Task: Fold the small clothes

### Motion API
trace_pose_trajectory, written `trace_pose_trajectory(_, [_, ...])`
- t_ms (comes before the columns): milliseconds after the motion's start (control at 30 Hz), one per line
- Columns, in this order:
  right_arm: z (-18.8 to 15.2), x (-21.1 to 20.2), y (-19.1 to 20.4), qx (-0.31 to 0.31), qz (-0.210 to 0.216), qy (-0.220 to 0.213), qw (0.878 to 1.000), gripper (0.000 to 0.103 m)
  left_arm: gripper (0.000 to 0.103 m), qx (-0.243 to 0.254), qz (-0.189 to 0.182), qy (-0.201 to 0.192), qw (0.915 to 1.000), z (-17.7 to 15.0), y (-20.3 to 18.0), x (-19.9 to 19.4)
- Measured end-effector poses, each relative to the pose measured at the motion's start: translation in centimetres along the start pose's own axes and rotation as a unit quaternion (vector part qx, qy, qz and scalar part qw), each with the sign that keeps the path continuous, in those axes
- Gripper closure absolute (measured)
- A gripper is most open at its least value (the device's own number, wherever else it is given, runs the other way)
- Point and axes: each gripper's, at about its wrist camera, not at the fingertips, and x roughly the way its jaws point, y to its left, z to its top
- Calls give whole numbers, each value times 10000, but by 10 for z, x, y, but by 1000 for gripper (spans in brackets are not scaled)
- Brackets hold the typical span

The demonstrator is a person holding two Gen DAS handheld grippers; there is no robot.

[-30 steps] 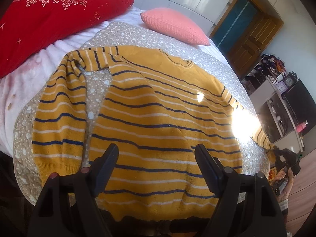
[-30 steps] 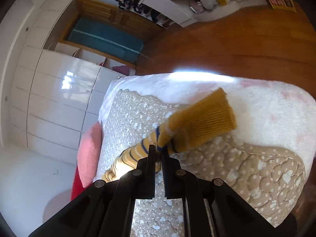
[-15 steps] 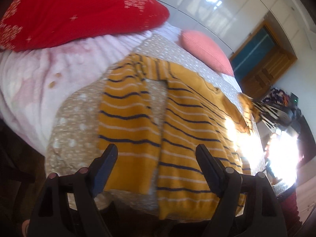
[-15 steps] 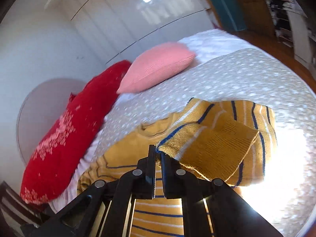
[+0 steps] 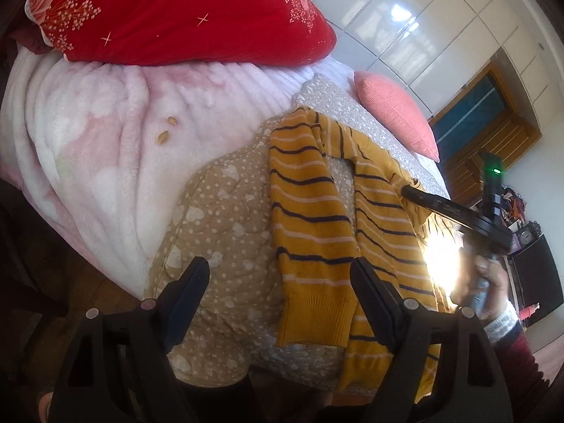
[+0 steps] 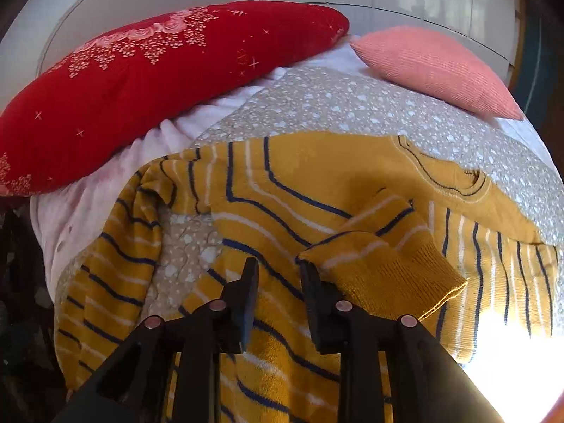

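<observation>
My right gripper (image 6: 276, 275) is parted, its sleeve (image 6: 384, 264) laid across the sweater (image 6: 317, 176) on the bed (image 5: 225, 211); my left gripper (image 5: 278, 282), wide open, is nearer the far sleeve (image 5: 310, 232), which lies lengthwise straight ahead

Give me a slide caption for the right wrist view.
Right gripper open above the striped yellow sweater, one sleeve folded across its body.
</observation>
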Motion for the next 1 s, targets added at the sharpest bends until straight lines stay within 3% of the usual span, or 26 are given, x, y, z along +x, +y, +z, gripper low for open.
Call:
trace_pose_trajectory(100, [2,-24,-8,33,486,85,9988,45,22,-78,-48,11,10000,-1,3,1])
trace_pose_trajectory(133, [2,-32,-12,41,517,66,9986,43,22,-101,-53,25,9999,-1,5,2])
trace_pose_trajectory(300, [-3,-45,-51,604,-416,-58,9973,43,22,-153,-125,102,9998,-2,2,6])
trace_pose_trajectory(467, [0,-14,-82,1349,-435,92,9899,43,22,-20,-219,121,9997,-6,-10,4])
trace_pose_trajectory(500, [1,-4,-84,1388,-490,221,9889,44,22,-23,-218,126,9997,-6,-10,3])
trace_pose_trajectory(567, [3,10,-88,1421,-619,476,9868,82,22,-46,-198,101,9997,-7,-7,1])
trace_pose_trajectory(600, [5,13,-88,1413,-565,567,9867,96,22,-59,-168,84,9998,-6,-4,0])
trace_pose_trajectory(867, [75,11,-38,1119,-13,-13,9937,96,22,-329,80,-74,9994,-4,19,-8])
trace_pose_trajectory(1000, [100,43,10,816,493,91,9954,83,22,-394,301,-209,9986,-6,29,-18])
